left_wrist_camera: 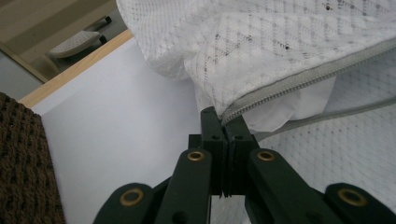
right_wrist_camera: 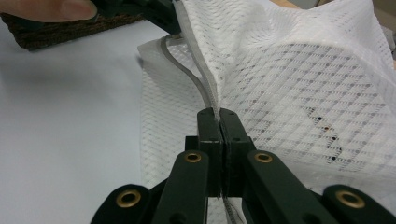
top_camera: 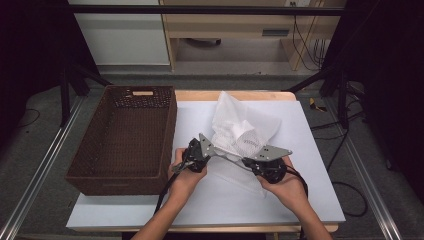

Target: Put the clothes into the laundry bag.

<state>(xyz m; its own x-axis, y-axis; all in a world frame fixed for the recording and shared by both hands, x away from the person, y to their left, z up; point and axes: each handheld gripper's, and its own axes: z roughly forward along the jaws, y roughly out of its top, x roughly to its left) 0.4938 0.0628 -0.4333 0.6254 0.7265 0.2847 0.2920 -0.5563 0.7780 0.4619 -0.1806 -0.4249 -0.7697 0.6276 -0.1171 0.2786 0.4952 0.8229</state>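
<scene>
A white-topped bench (top_camera: 125,205) carries a brown basket (top_camera: 125,135) at left, still empty. Beside it, the left tool (top_camera: 196,156) and right tool (top_camera: 268,167) each pinch the zipper edge of a white mesh bag (top_camera: 240,130), lifted mid-bench; bagging and putting away likely remain.

The mesh bag (top_camera: 243,131) bears a small printed mark, too blurred to read.
</scene>
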